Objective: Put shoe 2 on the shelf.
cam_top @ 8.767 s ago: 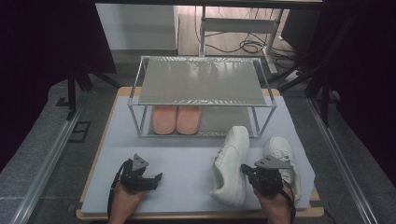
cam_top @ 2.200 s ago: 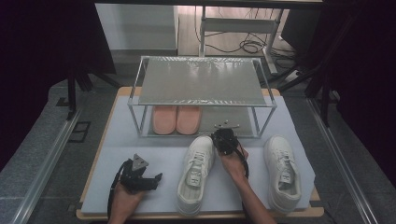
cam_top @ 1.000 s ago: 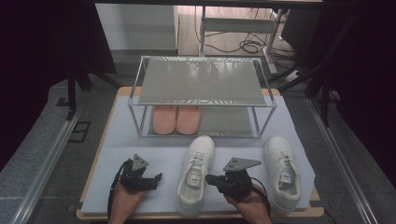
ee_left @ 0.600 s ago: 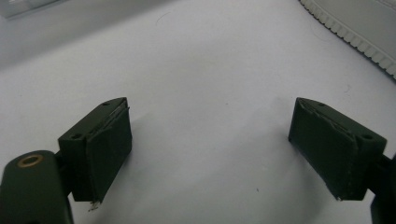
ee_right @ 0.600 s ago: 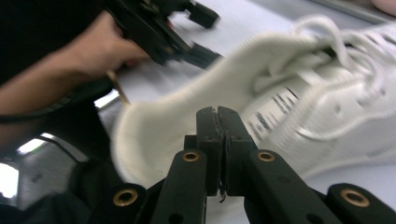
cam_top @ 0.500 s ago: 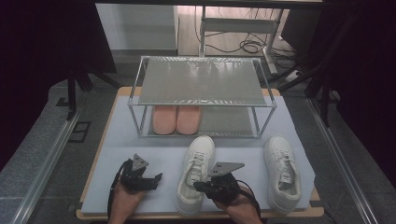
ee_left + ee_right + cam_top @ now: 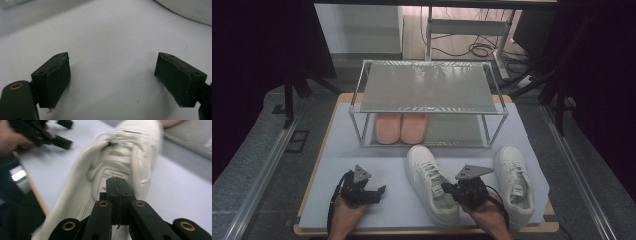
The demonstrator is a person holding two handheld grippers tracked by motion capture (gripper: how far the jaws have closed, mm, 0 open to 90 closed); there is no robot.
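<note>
A white sneaker [image 7: 430, 181] lies on the mat, toe toward the rack, and fills the right gripper view as a blurred white sneaker [image 7: 117, 157]. My right gripper [image 7: 444, 190] points left at its heel side; its pads [image 7: 117, 187] are pressed together with nothing between them. A second white sneaker [image 7: 514, 181] lies to the right of that hand. My left gripper [image 7: 380, 191] rests on the mat left of the first sneaker. Its jaws stand wide open over bare mat in the left gripper view [image 7: 112, 75].
A metal two-level rack [image 7: 427, 89] stands at the back of the white mat [image 7: 362, 150]. A pair of pink slippers [image 7: 401, 127] sits on its lower shelf. The table's front edge [image 7: 412, 231] lies just below both hands. The other gripper [image 7: 50, 138] appears far off.
The right gripper set the first sneaker at the centre, drew back to the front, then swung left toward its heel. The left gripper has stayed put.
</note>
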